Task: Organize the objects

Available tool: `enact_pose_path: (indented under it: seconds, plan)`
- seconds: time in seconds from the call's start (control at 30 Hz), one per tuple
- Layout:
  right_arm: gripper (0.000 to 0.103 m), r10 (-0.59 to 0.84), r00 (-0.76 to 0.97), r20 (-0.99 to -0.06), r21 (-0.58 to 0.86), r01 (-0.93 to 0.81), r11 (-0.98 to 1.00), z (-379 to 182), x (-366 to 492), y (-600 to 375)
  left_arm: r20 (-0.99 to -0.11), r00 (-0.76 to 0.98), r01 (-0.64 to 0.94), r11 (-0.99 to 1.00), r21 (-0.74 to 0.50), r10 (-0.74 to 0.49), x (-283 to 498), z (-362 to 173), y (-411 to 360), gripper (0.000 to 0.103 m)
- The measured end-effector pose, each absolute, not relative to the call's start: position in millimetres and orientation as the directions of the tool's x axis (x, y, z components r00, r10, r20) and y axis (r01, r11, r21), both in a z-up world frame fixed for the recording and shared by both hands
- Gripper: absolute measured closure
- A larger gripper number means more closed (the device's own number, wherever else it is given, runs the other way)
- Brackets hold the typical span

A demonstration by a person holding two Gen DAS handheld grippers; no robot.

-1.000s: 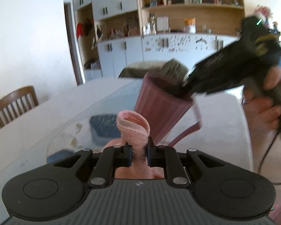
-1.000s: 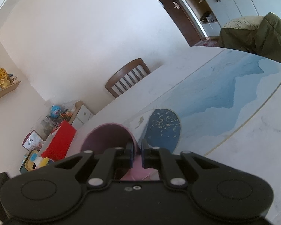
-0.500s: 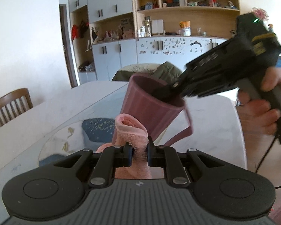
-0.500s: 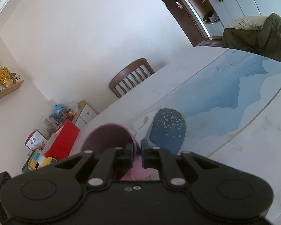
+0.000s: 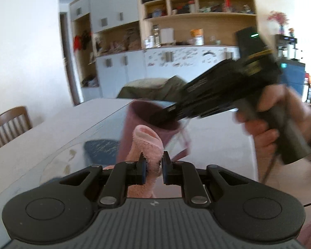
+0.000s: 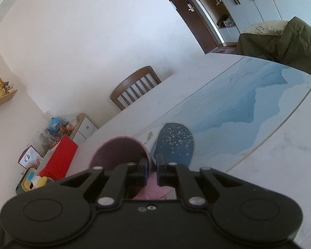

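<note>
Above the table [image 6: 269, 155], a pink cloth [image 5: 148, 143] was held pinched in the left gripper [image 5: 153, 166], its folded end standing up between the narrowed fingers. The mauve cup [image 5: 147, 128] was gripped by its rim in the right gripper [image 6: 152, 168] — tilted, mouth toward the cloth. Compared with a second earlier, cup and cloth had been brought closer together, the cup now just behind the cloth. A dark blue speckled pad [image 6: 175, 145] lay on the table below — cloth likely headed into the cup.
</note>
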State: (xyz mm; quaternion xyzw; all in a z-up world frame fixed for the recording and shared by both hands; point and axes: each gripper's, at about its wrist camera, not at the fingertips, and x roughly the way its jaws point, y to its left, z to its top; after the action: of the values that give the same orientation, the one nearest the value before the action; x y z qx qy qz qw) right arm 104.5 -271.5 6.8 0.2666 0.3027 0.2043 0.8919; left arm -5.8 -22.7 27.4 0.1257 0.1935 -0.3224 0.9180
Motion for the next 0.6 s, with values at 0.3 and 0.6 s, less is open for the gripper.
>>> enact_pose_path:
  seconds: [0.3,0.6]
  plan:
    - [0.095,0.534,0.726,-0.433,0.590,-0.220,0.777,7,100,-263,-0.463,0.702,0.655,0.745,0.122,-0.541,1,16,-33,0.089]
    - [0.095,0.558,0.721,-0.411,0.597,-0.249,0.763,13,96,-265,-0.523,0.708,0.611,0.783,0.114,-0.476,24,-5,-24,0.089]
